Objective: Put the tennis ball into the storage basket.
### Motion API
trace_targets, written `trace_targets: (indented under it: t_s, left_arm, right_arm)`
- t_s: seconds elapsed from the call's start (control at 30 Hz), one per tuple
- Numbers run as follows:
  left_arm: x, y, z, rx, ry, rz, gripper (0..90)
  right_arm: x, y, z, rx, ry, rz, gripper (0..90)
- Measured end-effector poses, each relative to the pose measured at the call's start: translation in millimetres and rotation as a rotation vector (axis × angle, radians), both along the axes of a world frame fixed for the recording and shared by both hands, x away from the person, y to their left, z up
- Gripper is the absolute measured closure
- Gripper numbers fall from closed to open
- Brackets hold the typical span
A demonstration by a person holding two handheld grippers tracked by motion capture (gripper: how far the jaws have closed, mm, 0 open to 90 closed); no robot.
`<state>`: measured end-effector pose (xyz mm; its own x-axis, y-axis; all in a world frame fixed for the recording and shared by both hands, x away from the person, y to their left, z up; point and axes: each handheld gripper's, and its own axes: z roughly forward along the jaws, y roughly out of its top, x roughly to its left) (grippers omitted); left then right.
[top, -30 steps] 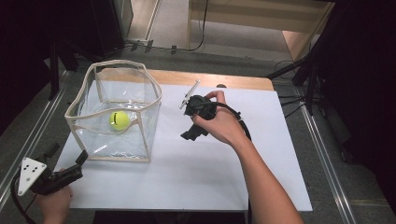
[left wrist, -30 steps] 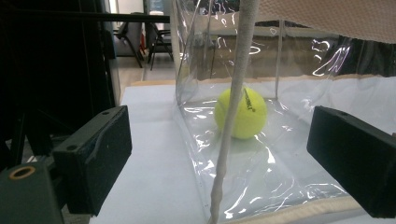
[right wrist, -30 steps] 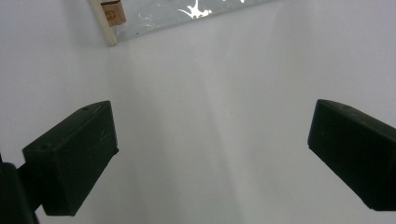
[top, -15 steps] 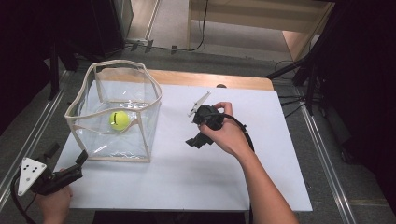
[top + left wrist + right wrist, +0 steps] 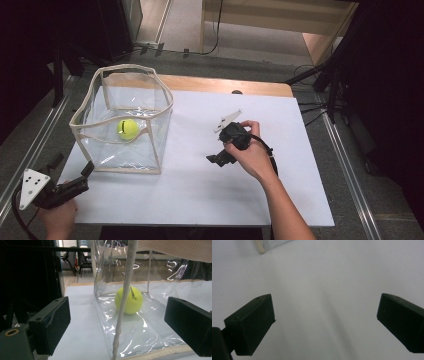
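Both tongs — left (image 5: 82,172), right (image 5: 215,159) — spread wide, empty; ball (image 5: 128,129) inside clear box (image 5: 150,150).

Ball (image 5: 128,129) inside bin (image 5: 159,112), table's (image 5: 300,150) left.

bright white table (image 5: 200,195); dark surroundings; glare on clear plastic
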<state>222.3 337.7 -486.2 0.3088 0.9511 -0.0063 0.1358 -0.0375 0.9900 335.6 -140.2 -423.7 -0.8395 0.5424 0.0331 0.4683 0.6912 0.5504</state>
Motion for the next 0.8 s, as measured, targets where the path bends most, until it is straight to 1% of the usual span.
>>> trace_targets:
  t_s: [0.03,0.17,0.23,0.27,0.3,0.33,0.37,0.4,0.43,0.47,0.53,0.57,0.6,0.7,0.77,0.8]
  left_arm:
    - [0.0,0.0,0.0,-0.001,0.001,-0.001,6.9]
    - [0.0,-0.1,0.0,0.002,0.000,0.000,6.9]
    - [-0.1,-0.3,-0.1,0.003,0.000,-0.001,6.9]
    - [-0.1,-0.5,-0.1,0.004,-0.001,-0.001,6.9]
    - [-0.1,-0.5,-0.1,0.004,-0.001,-0.001,6.9]
    - [-0.1,-0.7,-0.1,0.005,-0.001,-0.001,6.9]
    - [-0.1,-0.7,-0.1,0.005,-0.001,-0.001,6.9]
    - [-0.2,-0.8,-0.1,0.007,0.000,0.000,6.9]
    - [-0.2,-0.8,-0.1,0.007,0.000,0.000,6.9]
    - [-0.2,-1.0,-0.1,0.006,0.000,0.000,6.9]
    - [-0.3,-1.1,-0.1,0.009,0.001,0.001,6.9]
    - [-0.2,-1.0,-0.1,0.010,0.000,-0.001,6.9]
    - [-0.3,-1.0,-0.1,0.011,0.000,-0.001,6.9]
    - [-0.3,-1.1,-0.1,0.011,0.000,-0.001,6.9]
    - [-0.2,-1.3,-0.2,0.011,-0.001,-0.001,6.9]
    - [-0.3,-1.4,-0.1,0.012,0.000,-0.001,6.9]
  right_arm:
    - [-3.5,-4.8,-4.7,0.024,-0.011,-0.009,0.5]
    - [-9.9,-13.7,-12.6,0.051,-0.026,-0.047,0.5]
    - [-13.4,-19.2,-16.4,0.070,-0.028,-0.065,0.5]
    - [-14.9,-22.2,-18.7,0.082,-0.038,-0.072,0.5]
    - [-17.4,-25.5,-21.0,0.097,-0.044,-0.092,0.5]
    - [-18.6,-27.7,-22.5,0.108,-0.044,-0.097,0.5]
    - [-18.6,-27.7,-22.5,0.108,-0.044,-0.097,0.5]
    - [-22.0,-34.3,-26.1,0.124,-0.063,-0.112,0.5]
    - [-22.0,-34.3,-26.1,0.124,-0.063,-0.112,0.5]
    - [-25.7,-40.0,-28.1,0.145,-0.074,-0.124,0.5]
    - [-29.0,-45.1,-30.0,0.154,-0.082,-0.139,0.5]
    - [-31.1,-49.1,-31.7,0.170,-0.090,-0.145,0.5]
    - [-32.6,-51.4,-32.5,0.175,-0.093,-0.153,0.5]
    - [-38.6,-61.1,-36.2,0.203,-0.119,-0.174,0.5]
    - [-42.8,-66.2,-38.4,0.207,-0.137,-0.195,0.5]
    - [-45.1,-70.2,-40.7,0.224,-0.139,-0.202,0.5]
